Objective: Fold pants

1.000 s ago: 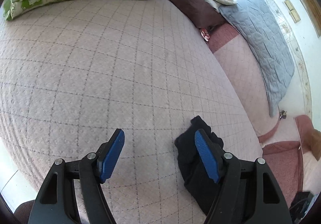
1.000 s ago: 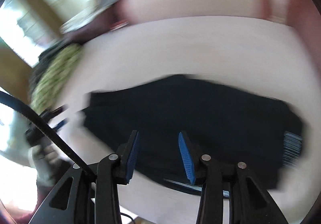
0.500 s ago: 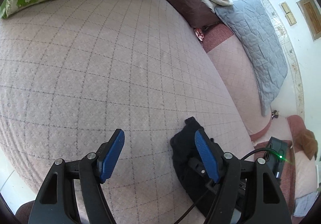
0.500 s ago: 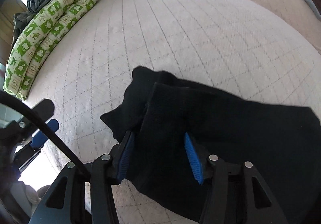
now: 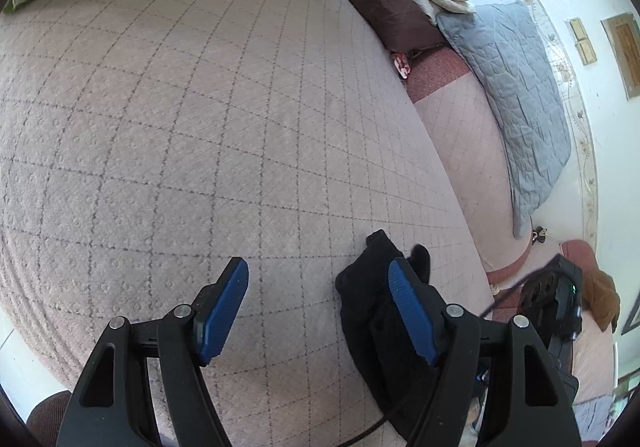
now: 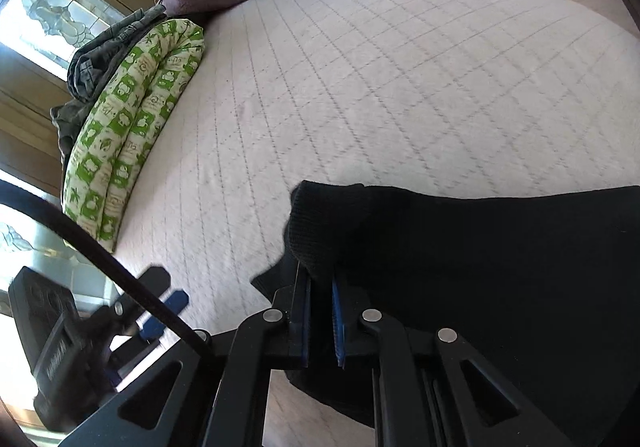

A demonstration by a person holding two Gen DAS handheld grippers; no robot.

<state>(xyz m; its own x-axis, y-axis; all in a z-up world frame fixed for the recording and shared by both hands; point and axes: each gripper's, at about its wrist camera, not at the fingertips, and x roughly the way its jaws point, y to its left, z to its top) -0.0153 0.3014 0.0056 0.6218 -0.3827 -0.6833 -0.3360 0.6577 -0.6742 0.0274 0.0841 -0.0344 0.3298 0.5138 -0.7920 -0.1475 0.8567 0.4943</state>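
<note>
The right gripper (image 6: 320,311) is clenched on a cuff of the black knit pants (image 6: 500,255); the left gripper (image 5: 316,307) hangs released above the pinkish quilted mattress (image 5: 200,127).

The left gripper (image 5: 318,311) hangs low over the bed with its blue-padded jaws spread wide, gripping nothing. The right gripper (image 6: 320,317) has its jaws pinched nearly together on black cloth.

Black knit pants (image 6: 500,267) lie bunched on the quilted bed, one folded edge pinched and lifted
</note>
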